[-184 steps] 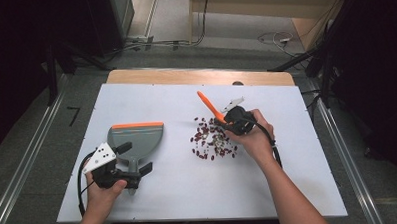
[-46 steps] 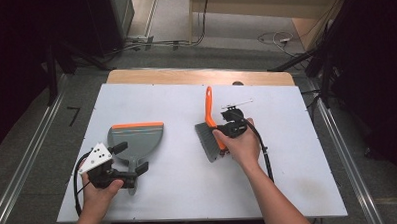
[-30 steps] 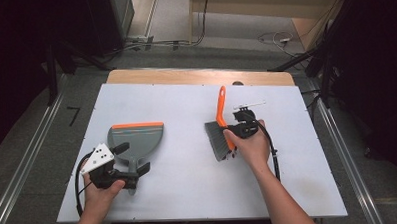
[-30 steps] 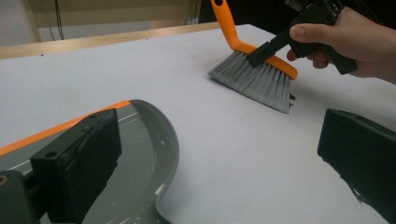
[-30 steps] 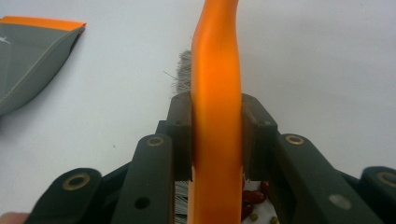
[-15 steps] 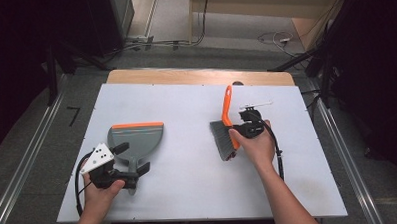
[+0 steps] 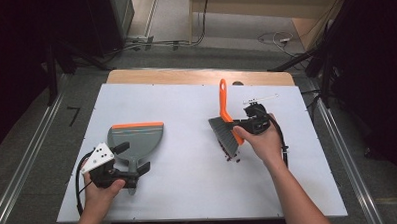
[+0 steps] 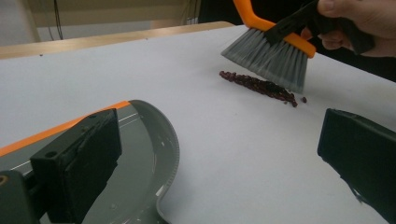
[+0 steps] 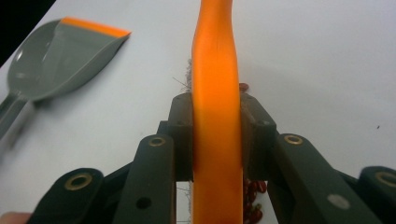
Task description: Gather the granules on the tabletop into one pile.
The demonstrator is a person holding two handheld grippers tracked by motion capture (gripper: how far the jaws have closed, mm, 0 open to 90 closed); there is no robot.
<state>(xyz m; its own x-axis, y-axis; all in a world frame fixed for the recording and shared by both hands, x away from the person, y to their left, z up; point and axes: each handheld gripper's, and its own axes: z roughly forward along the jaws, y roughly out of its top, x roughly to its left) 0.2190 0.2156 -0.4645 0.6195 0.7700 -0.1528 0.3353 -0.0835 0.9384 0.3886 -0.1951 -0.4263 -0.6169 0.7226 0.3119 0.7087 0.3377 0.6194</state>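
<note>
A grey dustpan (image 7: 136, 140) with an orange lip lies at the left of the white table (image 7: 189, 197), its handle pointing toward the person. My left gripper (image 7: 138, 170) sits open at that handle; in the left gripper view its jaws stand wide apart beside the dustpan's rim (image 8: 169, 149). My right gripper (image 7: 237, 126) is shut on the orange handle of a brush (image 7: 223, 102), bristles (image 7: 226, 138) down. Dark red beans (image 7: 233, 158) lie in a thin line by the bristles, and the left gripper view shows this line of beans (image 8: 259, 86) below the brush (image 8: 275, 51). The orange handle (image 9: 217, 93) runs between the right jaws.
A thin white rod (image 7: 260, 97) lies on the table behind my right gripper. A wooden strip (image 7: 195, 76) borders the far edge. Metal rails (image 7: 337, 137) run along both sides, with cables on the floor beyond.
The scattered beans have been swept into a thin line. The brush has moved rightward across the table over the last seconds. The left gripper and dustpan have stayed put.
</note>
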